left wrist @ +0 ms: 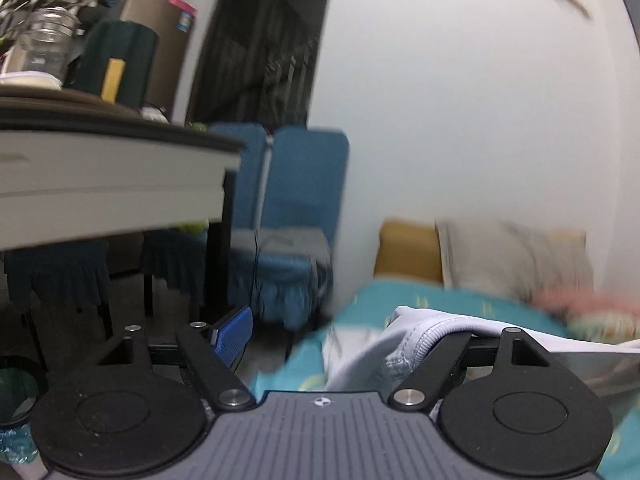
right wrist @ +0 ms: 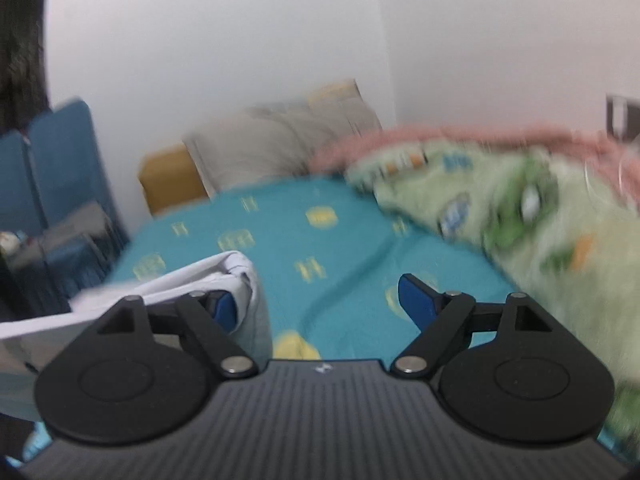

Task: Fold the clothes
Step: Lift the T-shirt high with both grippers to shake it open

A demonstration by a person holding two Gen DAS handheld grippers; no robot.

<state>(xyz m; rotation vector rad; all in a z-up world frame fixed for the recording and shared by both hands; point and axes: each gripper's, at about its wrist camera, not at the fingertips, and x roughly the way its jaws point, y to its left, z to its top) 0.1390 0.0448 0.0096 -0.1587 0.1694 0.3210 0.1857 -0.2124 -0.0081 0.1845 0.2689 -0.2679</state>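
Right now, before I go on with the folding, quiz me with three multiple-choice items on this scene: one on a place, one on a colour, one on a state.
1. Where does the white garment lie in the right wrist view?
A. By the left finger of the right tongs
B. On the grey pillow
C. On the blue chair

2. What colour is the bedsheet?
A. Red
B. Teal with yellow marks
C. Plain black

3. How do the right tongs stand?
A. Shut on the garment
B. Shut on nothing
C. Open

Answers:
1 A: the cloth drapes past that blue pad, while the pillow and chair carry no white cloth.
2 B: teal fabric with yellow patterns fills the middle.
3 C: the two blue pads stand far apart with bare sheet between them.
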